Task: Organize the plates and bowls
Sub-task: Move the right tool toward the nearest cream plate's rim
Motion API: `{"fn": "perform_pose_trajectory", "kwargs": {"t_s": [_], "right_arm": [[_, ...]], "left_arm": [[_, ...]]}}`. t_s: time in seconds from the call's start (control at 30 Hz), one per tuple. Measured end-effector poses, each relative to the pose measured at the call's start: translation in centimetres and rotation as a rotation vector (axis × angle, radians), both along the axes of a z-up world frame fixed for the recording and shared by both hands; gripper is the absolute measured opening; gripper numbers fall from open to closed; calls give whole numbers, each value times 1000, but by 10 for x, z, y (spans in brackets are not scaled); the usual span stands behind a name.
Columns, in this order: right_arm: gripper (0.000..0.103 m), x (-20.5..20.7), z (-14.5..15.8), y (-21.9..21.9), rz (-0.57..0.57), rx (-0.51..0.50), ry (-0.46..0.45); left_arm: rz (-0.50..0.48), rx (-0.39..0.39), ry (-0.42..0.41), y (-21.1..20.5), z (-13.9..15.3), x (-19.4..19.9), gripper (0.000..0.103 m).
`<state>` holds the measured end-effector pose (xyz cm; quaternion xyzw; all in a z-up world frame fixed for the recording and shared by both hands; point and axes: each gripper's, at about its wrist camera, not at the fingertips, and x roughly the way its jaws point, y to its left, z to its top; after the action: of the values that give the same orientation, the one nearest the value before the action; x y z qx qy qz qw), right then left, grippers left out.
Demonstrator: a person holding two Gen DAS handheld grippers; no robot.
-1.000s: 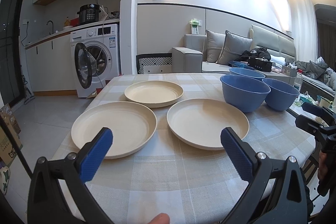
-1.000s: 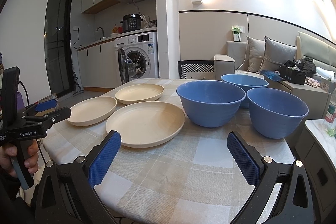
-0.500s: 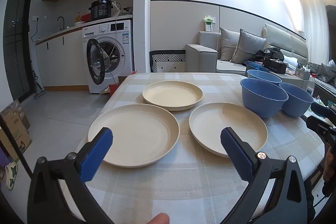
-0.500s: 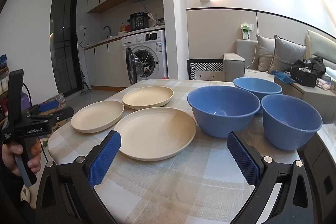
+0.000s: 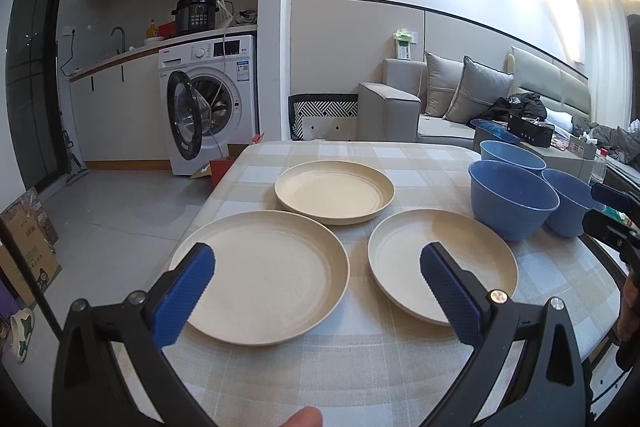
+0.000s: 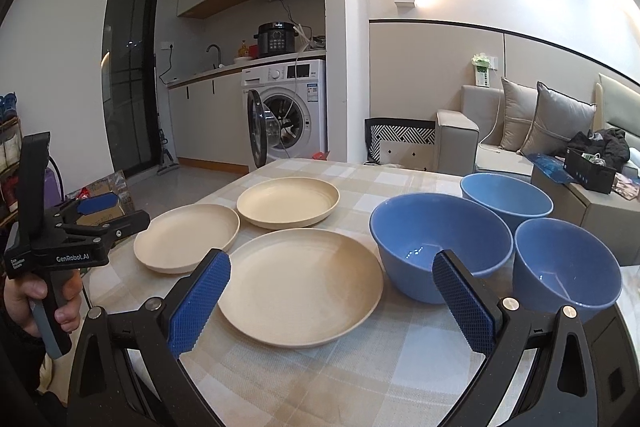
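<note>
Blue ridged pads line both tools: the left gripper [image 5: 316, 291] and the right gripper [image 6: 332, 303] each stand spread wide with nothing between the jaws, poised over the near edge of the checked beige tablecloth [image 6: 392, 363]. White lettering on the left tool's black body, seen from the right wrist camera, reads "GenRobot.AI". Three round cream plates [image 5: 260, 275] lie separately toward the left side, two near and one behind, almost touching. Three deep blue bowls [image 6: 440, 247] cluster to their right, rims close together. Bare cloth lies in front of the plates and beyond them to the far edge. A white washing machine [image 5: 212, 107] stands beyond with its door open.
</note>
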<state>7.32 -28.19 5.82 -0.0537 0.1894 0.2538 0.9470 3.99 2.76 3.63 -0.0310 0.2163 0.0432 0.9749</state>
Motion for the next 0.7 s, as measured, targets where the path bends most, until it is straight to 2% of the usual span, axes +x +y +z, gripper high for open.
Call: {"fn": "perform_pose_trajectory", "kwargs": {"t_s": [0.7], "right_arm": [[103,45,22,21,21,-16,21]], "left_arm": [[24,-23,47,12,15,41,103]]}}
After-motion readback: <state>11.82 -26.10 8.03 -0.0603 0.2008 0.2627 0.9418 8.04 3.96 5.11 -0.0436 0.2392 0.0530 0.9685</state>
